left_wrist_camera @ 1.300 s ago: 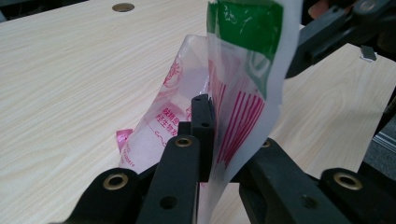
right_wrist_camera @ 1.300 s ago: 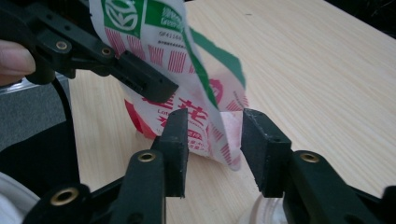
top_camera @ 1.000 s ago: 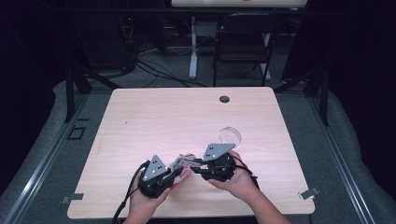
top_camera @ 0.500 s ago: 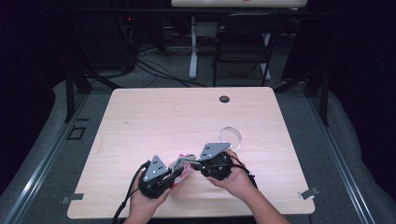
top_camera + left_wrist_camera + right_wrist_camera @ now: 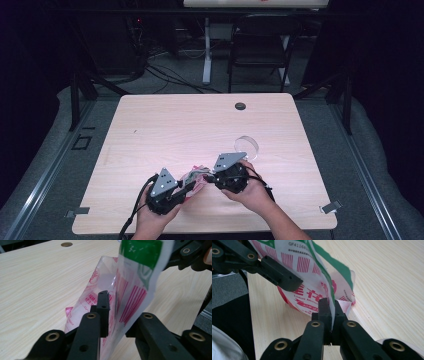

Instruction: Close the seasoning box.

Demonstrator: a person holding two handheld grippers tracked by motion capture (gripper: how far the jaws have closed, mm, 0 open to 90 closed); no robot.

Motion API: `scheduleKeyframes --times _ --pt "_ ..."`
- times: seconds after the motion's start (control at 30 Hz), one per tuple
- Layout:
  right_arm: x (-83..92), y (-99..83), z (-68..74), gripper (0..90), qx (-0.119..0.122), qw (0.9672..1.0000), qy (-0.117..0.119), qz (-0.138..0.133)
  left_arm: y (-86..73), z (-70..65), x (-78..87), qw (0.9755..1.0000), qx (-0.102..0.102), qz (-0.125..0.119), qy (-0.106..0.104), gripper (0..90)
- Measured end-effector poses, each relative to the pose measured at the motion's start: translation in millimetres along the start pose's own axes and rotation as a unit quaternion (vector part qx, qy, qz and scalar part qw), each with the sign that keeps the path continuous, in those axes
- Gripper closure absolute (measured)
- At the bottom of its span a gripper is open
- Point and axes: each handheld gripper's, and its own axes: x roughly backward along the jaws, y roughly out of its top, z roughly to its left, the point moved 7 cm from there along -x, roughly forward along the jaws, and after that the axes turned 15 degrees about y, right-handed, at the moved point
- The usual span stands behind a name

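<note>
Red-striped plastic bag [image 5: 196,176] hangs between the right gripper [image 5: 331,305], pinching its edge, and the left gripper [image 5: 120,302], whose loosening jaws straddle it; bare table [image 5: 165,125] lies beyond.

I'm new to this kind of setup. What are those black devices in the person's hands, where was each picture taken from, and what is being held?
A person holds a hand-operated two-jaw gripper in each hand at a wooden table. The high view looks down from above: the left gripper sits at the left, the right gripper beside it. The other two pictures come from cameras riding on each gripper, looking along its black jaws.

Between them is a plastic packet, printed red, white and green. In the right gripper view the right gripper is pinched shut on the packet's edge. In the left gripper view the packet passes between the left gripper's jaws, which have just been opening and stand apart.

Also on the table: a clear round lid or dish.
</note>
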Motion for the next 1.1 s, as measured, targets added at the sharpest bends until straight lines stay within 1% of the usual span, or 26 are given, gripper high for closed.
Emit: scheduleKeyframes --times 0.07,0.1,0.13,0.17,0.2,0.27,0.3,0.37,0.4,0.43,0.47,0.5,0.57,0.6,0.63,0.83,0.9,0.93,1.0,1.1 --pt "-0.2 1.1 0.8 90.0 0.001 1.0000 -0.001 -0.005 -1.3 1.6 1.0 1.0000 0.000 -0.004 0.002 72.4" --pt "-0.1 1.6 1.1 90.0 0.003 1.0000 -0.002 -0.004 -2.4 3.0 1.3 0.9999 0.004 -0.009 0.008 65.6" --pt "-0.1 1.6 1.1 90.0 0.003 1.0000 -0.002 -0.004 -2.4 3.0 1.3 0.9999 0.004 -0.009 0.008 62.7" --pt "-0.1 1.8 1.0 90.0 0.002 1.0000 -0.002 -0.004 -5.1 5.7 1.3 0.9998 0.011 -0.014 0.012 58.7" --pt "-0.1 1.8 1.0 90.0 0.002 1.0000 -0.002 -0.004 -5.1 5.7 1.3 0.9998 0.011 -0.014 0.012 56.5" --pt "0.0 2.0 1.2 90.0 0.001 1.0000 -0.001 -0.005 -9.0 7.2 1.6 0.9996 0.020 -0.016 0.007 53.6" --pt "0.0 2.0 1.2 90.0 0.001 1.0000 -0.001 -0.005 -11.7 7.6 1.5 0.9996 0.025 -0.012 0.006 53.6" --pt "0.0 2.5 1.5 90.0 0.001 1.0000 -0.001 -0.005 -16.5 8.8 0.3 0.9996 0.027 -0.004 0.007 50.2" --pt "0.1 2.6 1.5 90.0 0.001 1.0000 -0.001 -0.004 -17.8 8.6 -0.7 0.9996 0.029 -0.002 0.006 50.0" --pt "0.3 2.9 1.1 90.0 0.002 1.0000 -0.002 -0.003 -20.7 10.4 -2.4 0.9995 0.022 0.006 0.023 49.2" --pt "0.3 2.9 1.1 90.0 0.002 1.0000 -0.002 -0.003 -20.7 10.4 -2.4 0.9995 0.022 0.006 0.023 47.4" --pt "0.2 3.1 1.1 90.0 0.001 1.0000 -0.002 -0.004 -21.9 11.2 -3.5 0.9994 0.020 0.006 0.026 47.4" --pt "0.0 3.3 1.5 90.0 0.000 1.0000 0.001 -0.006 -26.6 12.3 -6.8 0.9993 0.020 0.016 0.025 38.5" --pt "0.0 3.3 1.5 90.0 0.000 1.0000 0.001 -0.006 -26.6 12.3 -6.8 0.9993 0.020 0.016 0.025 36.8" --pt "0.1 3.4 1.7 90.0 0.000 1.0000 0.002 -0.006 -30.1 11.9 -9.6 0.9991 0.027 0.022 0.023 35.3" --pt "0.2 3.7 2.1 90.0 0.002 1.0000 0.002 -0.006 -38.9 10.4 -18.6 0.9984 0.037 0.037 0.020 34.1" --pt "0.2 3.5 2.2 90.0 0.003 1.0000 0.002 -0.005 -41.9 9.8 -21.9 0.9985 0.032 0.040 0.022 33.1" --pt "0.3 3.3 2.3 90.0 0.003 1.0000 0.003 -0.005 -43.5 9.9 -23.2 0.9983 0.029 0.045 0.022 32.2" --pt "0.1 3.2 2.5 90.0 0.003 1.0000 0.003 -0.007 -45.5 10.0 -26.0 0.9982 0.029 0.048 0.024 30.8" --pt "0.5 2.1 2.4 90.0 0.003 1.0000 0.004 -0.006 -49.2 12.1 -30.1 0.9976 0.024 0.057 0.032 30.1"
